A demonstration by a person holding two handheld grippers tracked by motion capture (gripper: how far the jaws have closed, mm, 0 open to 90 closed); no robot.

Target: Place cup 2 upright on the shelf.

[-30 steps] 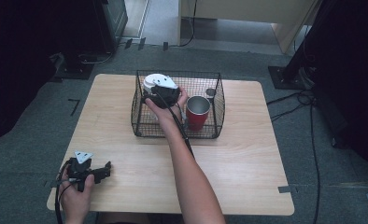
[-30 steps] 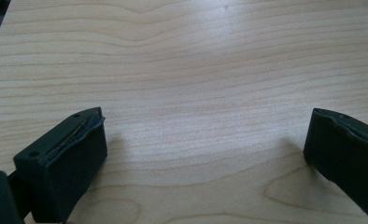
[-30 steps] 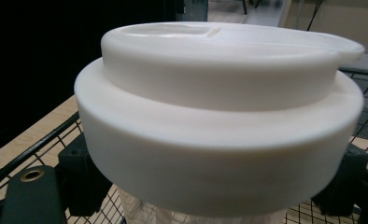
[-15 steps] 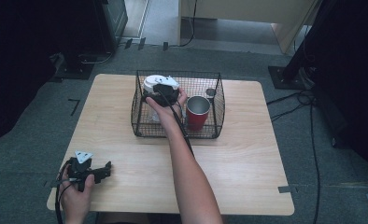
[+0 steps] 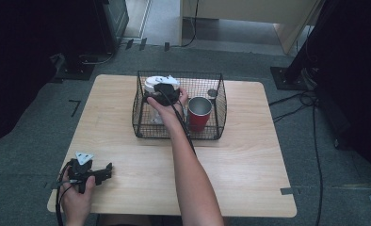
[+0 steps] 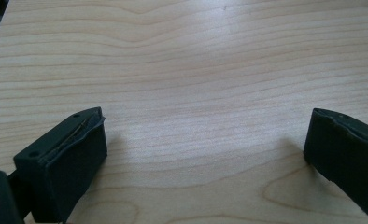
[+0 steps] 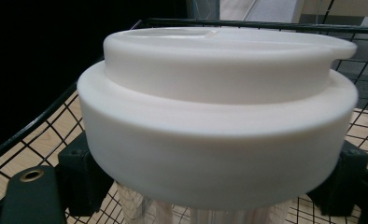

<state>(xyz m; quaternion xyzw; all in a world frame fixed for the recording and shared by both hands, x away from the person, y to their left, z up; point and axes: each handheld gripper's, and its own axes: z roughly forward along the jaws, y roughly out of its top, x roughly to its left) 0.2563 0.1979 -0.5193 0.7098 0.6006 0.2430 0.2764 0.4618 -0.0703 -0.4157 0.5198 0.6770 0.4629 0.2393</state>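
Left tongs [image 5: 98, 173] rest at about 7 o'clock on the table [image 5: 249, 160], held in the person's left hand [image 5: 77, 195], with the grey three-cornered plate on top. In the left gripper view the two black jaws stand wide apart over bare light wood grain, nothing between them; tongs [image 6: 205, 154] empty.

Right tongs [image 5: 162, 92] are inside the wire basket [image 5: 219, 115], which sits at about 12 o'clock on the table. The right hand [image 5: 167, 106] reaches in from the near side, forearm crossing the basket's front rim. In the right gripper view the jaws sit one on each side of a clear-walled container [image 7: 182, 214], just below its wide white lid [image 7: 215, 121], both touching it: tongs [image 7: 210, 186] clamped on the container. The lid is stepped, with a raised upper disc on a broader lower ring. Container stands in the 9 o'clock half of the basket; from the high view its white lid [image 5: 157, 84] shows just beyond the tongs. Cannot tell whether its base touches the basket floor.

A red cup [image 5: 199, 114] with a metallic rim stands upright in the 3 o'clock half of the basket, just beside the right hand. Black cable trails from each tongs along the forearm
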